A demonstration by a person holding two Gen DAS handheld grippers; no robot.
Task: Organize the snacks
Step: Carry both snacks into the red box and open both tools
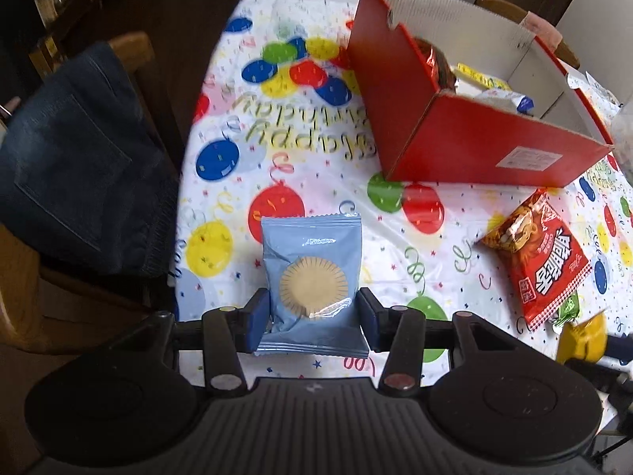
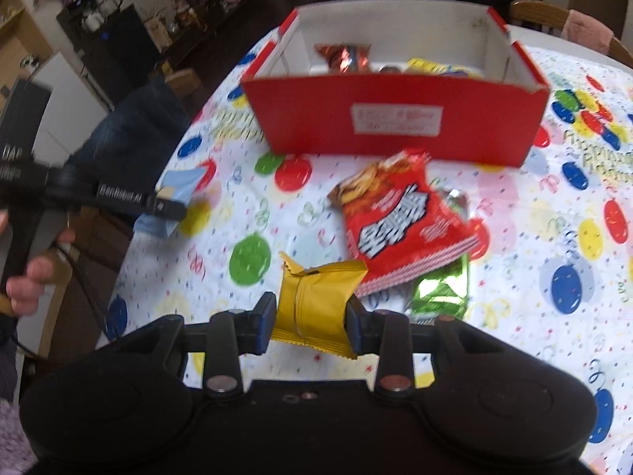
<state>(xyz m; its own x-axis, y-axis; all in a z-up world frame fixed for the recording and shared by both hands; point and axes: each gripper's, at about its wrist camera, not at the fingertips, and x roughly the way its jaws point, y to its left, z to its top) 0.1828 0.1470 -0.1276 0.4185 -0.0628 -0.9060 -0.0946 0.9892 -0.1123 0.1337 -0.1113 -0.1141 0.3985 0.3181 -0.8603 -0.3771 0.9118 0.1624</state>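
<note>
My left gripper (image 1: 312,322) is shut on a light blue cookie packet (image 1: 312,277), held above the table's near left part. My right gripper (image 2: 310,322) is shut on a yellow snack packet (image 2: 316,301), lifted off the cloth; that packet also shows at the right edge of the left wrist view as a yellow blur (image 1: 581,338). The red cardboard box (image 2: 395,118) stands at the far side with several snacks inside. A red snack bag (image 2: 399,221) lies in front of the box, over a green foil packet (image 2: 439,293).
The table wears a white balloon-print birthday cloth (image 1: 316,138). A wooden chair with dark jeans (image 1: 79,166) draped over it stands to the left of the table. Another chair (image 2: 561,23) stands behind the box. A person's hand (image 2: 27,281) holds the left gripper at the left edge.
</note>
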